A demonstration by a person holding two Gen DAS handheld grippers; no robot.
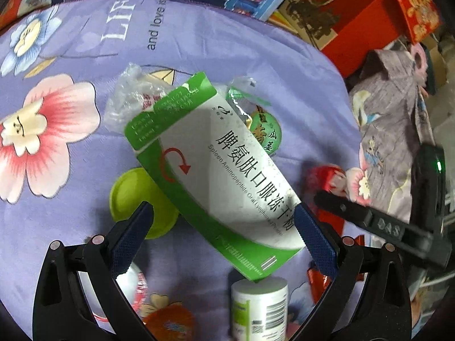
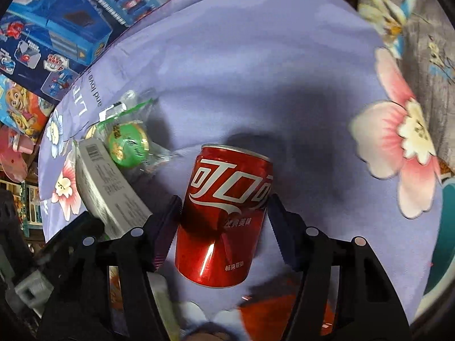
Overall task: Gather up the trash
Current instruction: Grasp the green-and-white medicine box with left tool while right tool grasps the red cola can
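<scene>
Left wrist: the left gripper (image 1: pixel 221 221) stands spread around a green-and-white box (image 1: pixel 216 167); the right pad touches the box's edge, the left pad is clear, so nothing is clamped; the box's long axis runs diagonally across the gap, so the jaws would close slantwise on it; a lime lid (image 1: pixel 133 196) lies beside it on a lilac floral cloth (image 1: pixel 71 184). Right wrist: the right gripper (image 2: pixel 224 213) straddles a red can (image 2: pixel 224 216) lying with its long axis along the fingers; whether the pads press I cannot tell; toy boxes (image 2: pixel 57 28) crowd the cloth's edge.
</scene>
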